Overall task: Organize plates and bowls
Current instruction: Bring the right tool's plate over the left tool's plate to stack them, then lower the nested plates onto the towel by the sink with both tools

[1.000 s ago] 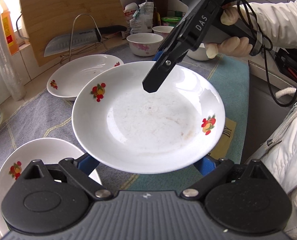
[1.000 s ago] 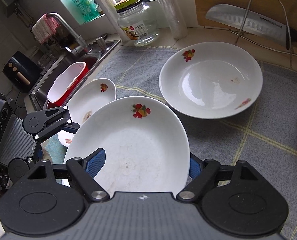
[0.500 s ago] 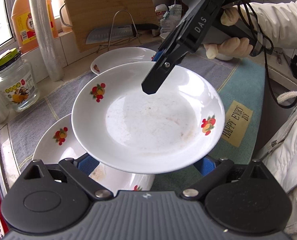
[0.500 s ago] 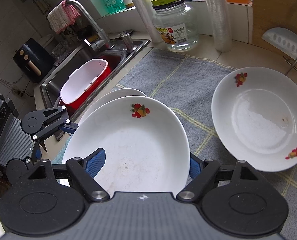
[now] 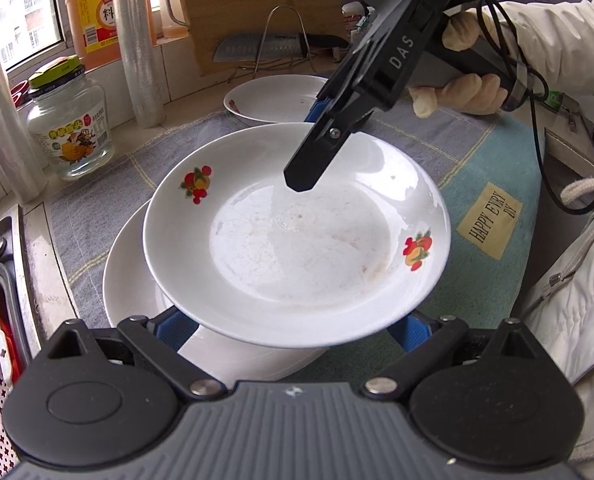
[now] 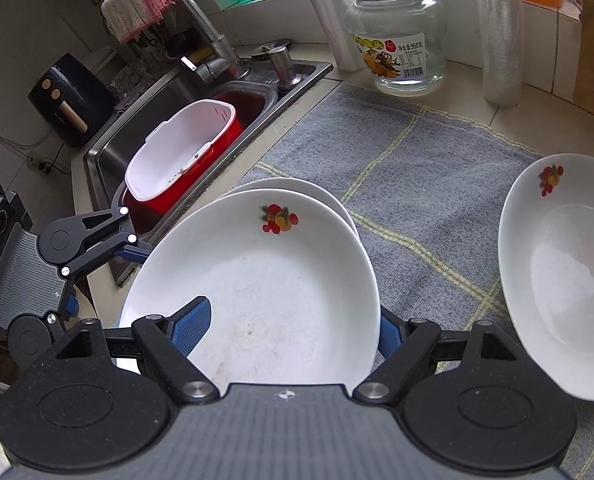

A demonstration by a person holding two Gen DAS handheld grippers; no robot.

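Left-wrist and right-wrist views, near to far. My left gripper [image 5: 291, 330] stands wide at 6 o'clock of its own view, both blue pads under the near rim of the held plate [image 5: 297, 248]. That rim hides the tips, so I cannot tell whether these jaws press on it or only lie beneath it. My right gripper [image 6: 289, 332] is clenched on the same plate's opposite rim, one blue pad over the inner face and the other behind the rim. In the left-wrist view it reaches in from 1 o'clock, carried by a hand [image 5: 469, 92] in a pale sleeve. The held plate, white with two fruit motifs and faint smears in its well, hangs above a second plate [image 5: 137, 280]. This one lies on the grey-blue cloth [image 6: 417, 184] and shows as a crescent at 8 o'clock. A third plate [image 6: 557, 272] sits on the cloth well apart, at 3 o'clock of the right-wrist view. Farther off, a lidded glass jar [image 5: 71, 128] stands at 10 o'clock beside a roll of film [image 5: 137, 40]. A knife [image 5: 265, 47] rests in a wire stand before a wooden board [image 5: 253, 4] at 12 o'clock. The sink [image 6: 109, 148], holding a red-and-white basket [image 6: 181, 156], lies at 10 o'clock of the right-wrist view.
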